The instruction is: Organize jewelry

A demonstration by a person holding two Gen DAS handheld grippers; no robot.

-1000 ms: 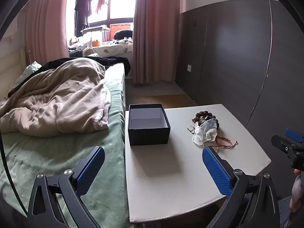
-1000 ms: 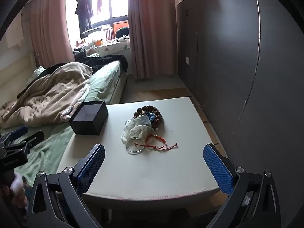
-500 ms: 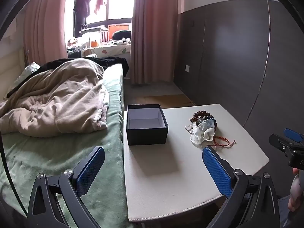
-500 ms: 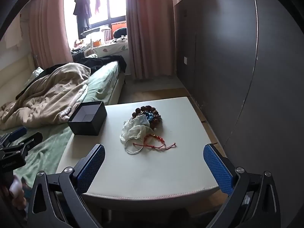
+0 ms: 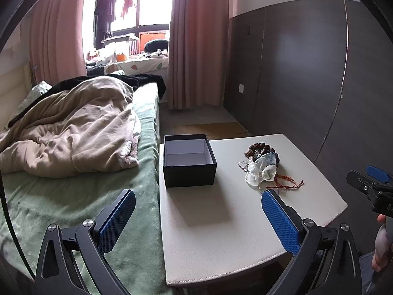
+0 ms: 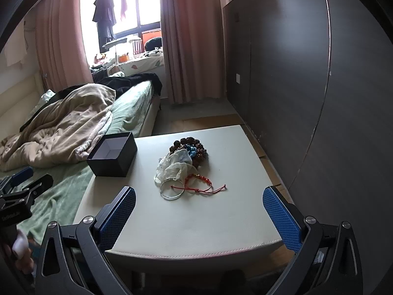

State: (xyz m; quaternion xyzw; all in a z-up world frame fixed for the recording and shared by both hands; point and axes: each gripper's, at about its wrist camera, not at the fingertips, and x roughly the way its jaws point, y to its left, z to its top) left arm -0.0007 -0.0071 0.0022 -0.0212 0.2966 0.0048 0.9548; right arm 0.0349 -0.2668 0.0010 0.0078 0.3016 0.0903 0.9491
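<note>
Both cameras are pulling back slightly from the surface (image 6: pixel 196 221) compared with a second ago, so no grasp has begun. The left hand-held gripper (image 5: pixel 196 218) and right hand-held gripper (image 6: pixel 199 216) are hanging released and empty. The black box (image 5: pixel 189 162) is sitting empty; the jewelry pile (image 6: pixel 184 164) is lying beside it.

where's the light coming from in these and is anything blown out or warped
Left wrist view: daylight from the window at the back, blown out white; the black box casts a soft shadow toward the camera on the table. Right wrist view: same overexposed window; fisheye bends the dark wall panels and blackens the corners.
</note>
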